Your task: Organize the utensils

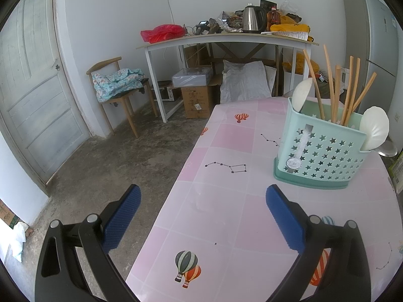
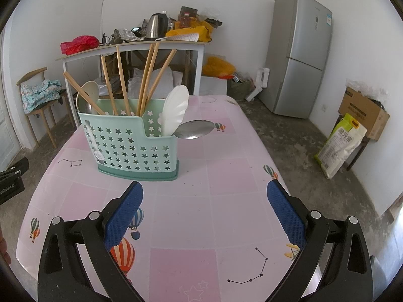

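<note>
A mint-green utensil holder (image 1: 320, 151) (image 2: 131, 143) with star holes stands on the pink table. Several wooden chopsticks (image 1: 347, 88) (image 2: 148, 75) stick up from its taller section. White spoons (image 1: 374, 128) (image 2: 175, 109) and a metal spoon (image 2: 194, 129) lean in its lower section, and another pale spoon (image 1: 301, 95) (image 2: 88, 93) rests at the other end. My left gripper (image 1: 202, 196) hovers open over the table's left edge, nothing between its blue pads. My right gripper (image 2: 204, 192) is open in front of the holder, also holding nothing.
The pink tablecloth (image 1: 226, 201) (image 2: 201, 226) has balloon prints. Concrete floor lies on both sides. A chair (image 1: 113, 85) with cloth, a cluttered white side table (image 1: 226, 40), a fridge (image 2: 299, 55), a cardboard box (image 2: 362, 113) and a rice bag (image 2: 340, 143) stand around the room.
</note>
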A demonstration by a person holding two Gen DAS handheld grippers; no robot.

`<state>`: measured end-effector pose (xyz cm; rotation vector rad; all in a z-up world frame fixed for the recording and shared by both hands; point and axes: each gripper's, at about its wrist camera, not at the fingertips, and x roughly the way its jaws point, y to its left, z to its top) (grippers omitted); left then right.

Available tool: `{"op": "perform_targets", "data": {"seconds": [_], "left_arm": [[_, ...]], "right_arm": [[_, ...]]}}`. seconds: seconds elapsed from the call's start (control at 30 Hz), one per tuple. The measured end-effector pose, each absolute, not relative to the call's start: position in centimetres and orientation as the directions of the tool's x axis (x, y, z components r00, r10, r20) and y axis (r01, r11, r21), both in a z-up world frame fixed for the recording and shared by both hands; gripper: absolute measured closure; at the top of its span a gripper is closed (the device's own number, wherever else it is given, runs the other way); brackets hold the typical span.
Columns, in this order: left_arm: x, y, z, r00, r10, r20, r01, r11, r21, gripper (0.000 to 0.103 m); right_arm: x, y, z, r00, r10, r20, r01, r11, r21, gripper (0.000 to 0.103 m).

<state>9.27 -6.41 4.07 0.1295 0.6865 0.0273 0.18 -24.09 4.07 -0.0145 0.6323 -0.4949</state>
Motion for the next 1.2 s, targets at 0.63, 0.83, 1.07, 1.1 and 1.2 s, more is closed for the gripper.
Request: {"op": "perform_targets", "data": {"seconds": [0.63, 0.83, 1.07, 1.1, 1.2], "left_arm": [[9.27, -6.3, 4.12, 0.774, 0.067, -0.63, 0.018, 0.992, 0.127, 0.006], [9.33, -6.24, 4.11, 0.772, 0.065, -0.633, 0.02, 0.992, 0.126, 0.006], [9.19, -6.43, 3.91, 0.769, 0.062, -0.637, 0.023, 0.992, 0.125, 0.006], [9.16, -6.53, 3.83, 0.768, 0.062, -0.637, 0.024, 0.992, 0.124, 0.006], [9.18, -6.52, 3.83, 0.768, 0.061, -0.638, 0.023, 0.992, 0.122, 0.006]], "right_arm": [[0.23, -24.09, 4.19, 0.695, -0.445, -0.565, 0.437, 0.885, -0.16, 0.008], [0.22, -24.08, 4.16, 0.695, -0.444, -0.565, 0.436, 0.886, -0.16, 0.008], [0.24, -23.89, 4.25, 0.696, -0.442, -0.566, 0.435, 0.886, -0.158, 0.008], [0.24, -23.93, 4.31, 0.696, -0.442, -0.566, 0.436, 0.886, -0.157, 0.008], [0.25, -23.91, 4.24, 0.696, -0.442, -0.566, 0.435, 0.887, -0.158, 0.008]]}}
